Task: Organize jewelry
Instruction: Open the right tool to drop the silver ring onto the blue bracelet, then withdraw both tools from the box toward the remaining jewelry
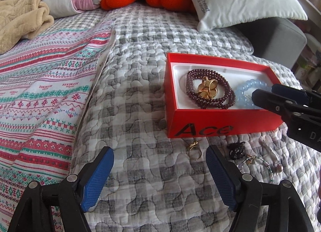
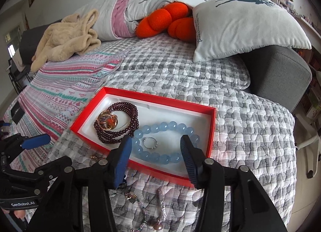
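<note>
Right claw: I am holding it spread wide and empty over the near wall of the red box.
Left claw: I am keeping it parted and empty too, hovering over the quilt just in front of the box.
Step in hand: I am judging the gold ring, lying just before the box's front wall, as the next pick; I would be lowering the left fingers to straddle it and closing gently without pinching fabric.
Box contents: it is holding a dark red bead strand with a gold clasp piece, a pale blue bead bracelet and a small silver ring.
Still outside the box: a black clip, a thin beaded chain and a pearl pin are waiting in front of it.
</note>
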`<action>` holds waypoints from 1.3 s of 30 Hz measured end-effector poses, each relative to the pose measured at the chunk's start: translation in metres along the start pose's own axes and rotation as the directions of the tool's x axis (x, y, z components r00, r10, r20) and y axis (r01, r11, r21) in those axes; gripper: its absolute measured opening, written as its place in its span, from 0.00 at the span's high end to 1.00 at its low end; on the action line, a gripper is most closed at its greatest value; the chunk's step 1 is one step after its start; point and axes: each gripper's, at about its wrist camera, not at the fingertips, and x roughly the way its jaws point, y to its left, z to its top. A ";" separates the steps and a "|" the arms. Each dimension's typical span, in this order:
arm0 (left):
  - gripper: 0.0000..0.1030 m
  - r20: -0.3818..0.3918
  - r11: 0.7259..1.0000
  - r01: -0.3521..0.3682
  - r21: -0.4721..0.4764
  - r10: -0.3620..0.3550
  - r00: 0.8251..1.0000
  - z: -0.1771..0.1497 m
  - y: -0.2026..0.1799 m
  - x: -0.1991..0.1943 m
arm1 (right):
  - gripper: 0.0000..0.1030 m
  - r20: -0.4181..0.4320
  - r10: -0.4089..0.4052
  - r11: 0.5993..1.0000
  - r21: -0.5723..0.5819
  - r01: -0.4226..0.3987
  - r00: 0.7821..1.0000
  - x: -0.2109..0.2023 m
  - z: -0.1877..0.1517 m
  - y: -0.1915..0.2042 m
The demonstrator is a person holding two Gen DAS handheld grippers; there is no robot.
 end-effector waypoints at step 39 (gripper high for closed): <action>0.90 -0.120 0.977 0.187 0.107 -0.174 0.977 -0.033 -0.078 0.020 | 0.46 -0.204 -0.090 0.994 0.042 0.101 0.975 -0.045 -0.078 -0.046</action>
